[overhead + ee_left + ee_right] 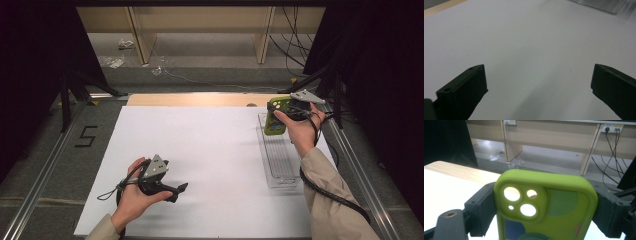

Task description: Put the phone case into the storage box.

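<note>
Grey floor (210, 50), wooden furniture legs (142, 35), dangling cables (292, 40)

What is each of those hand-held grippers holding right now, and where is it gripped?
The right hand-held gripper clamps a green phone case across its two long side edges, near the camera-cutout end. The left hand-held gripper is open and holds nothing.

Phone case (275, 116) over tray's (280, 165) far end, seemingly.

black "5" marked on grey floor (86, 136) left of table, no other readable txt
</note>
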The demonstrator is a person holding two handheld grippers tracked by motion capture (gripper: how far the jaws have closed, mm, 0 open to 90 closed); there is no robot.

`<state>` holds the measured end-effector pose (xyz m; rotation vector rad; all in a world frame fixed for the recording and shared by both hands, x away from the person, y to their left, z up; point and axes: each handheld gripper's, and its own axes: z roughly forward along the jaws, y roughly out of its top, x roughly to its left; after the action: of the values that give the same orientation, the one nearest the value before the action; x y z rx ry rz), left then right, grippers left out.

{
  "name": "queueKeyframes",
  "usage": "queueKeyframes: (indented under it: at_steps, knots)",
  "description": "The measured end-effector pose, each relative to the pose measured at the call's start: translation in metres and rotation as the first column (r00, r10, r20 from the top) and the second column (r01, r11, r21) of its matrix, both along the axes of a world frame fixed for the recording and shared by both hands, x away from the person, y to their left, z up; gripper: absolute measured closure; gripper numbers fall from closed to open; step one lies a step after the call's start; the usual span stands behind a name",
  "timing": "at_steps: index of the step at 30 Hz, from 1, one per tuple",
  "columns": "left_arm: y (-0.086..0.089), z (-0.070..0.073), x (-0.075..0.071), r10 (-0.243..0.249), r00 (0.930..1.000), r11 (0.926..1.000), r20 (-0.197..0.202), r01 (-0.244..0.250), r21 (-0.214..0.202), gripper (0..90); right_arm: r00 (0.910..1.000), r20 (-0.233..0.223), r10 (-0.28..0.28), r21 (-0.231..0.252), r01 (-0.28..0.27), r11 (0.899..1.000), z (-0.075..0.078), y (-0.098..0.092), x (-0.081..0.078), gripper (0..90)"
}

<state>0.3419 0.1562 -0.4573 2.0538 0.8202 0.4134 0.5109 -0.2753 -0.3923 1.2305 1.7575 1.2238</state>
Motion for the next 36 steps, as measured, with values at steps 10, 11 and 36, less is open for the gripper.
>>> queueKeyframes:
  at_steps: [10,11,36]
  knots:
    - [0.0,0.0,0.0,-0.001,1.0,1.0,0.001,0.001,0.0,0.0,1.0,-0.005,-0.008,-0.003,0.008,1.0,0.001,0.002,0.007,17.3]
    - [0.0,0.0,0.0,-0.001,1.0,1.0,0.001,0.001,0.001,0.0,0.9999,-0.005,-0.01,-0.003,0.01,1.0,0.001,0.002,0.008,17.2]
    - [0.0,0.0,0.0,-0.004,1.0,1.0,-0.003,0.004,0.002,0.0,0.9991,-0.024,-0.034,-0.006,0.034,0.999,-0.006,0.002,0.022,17.2]
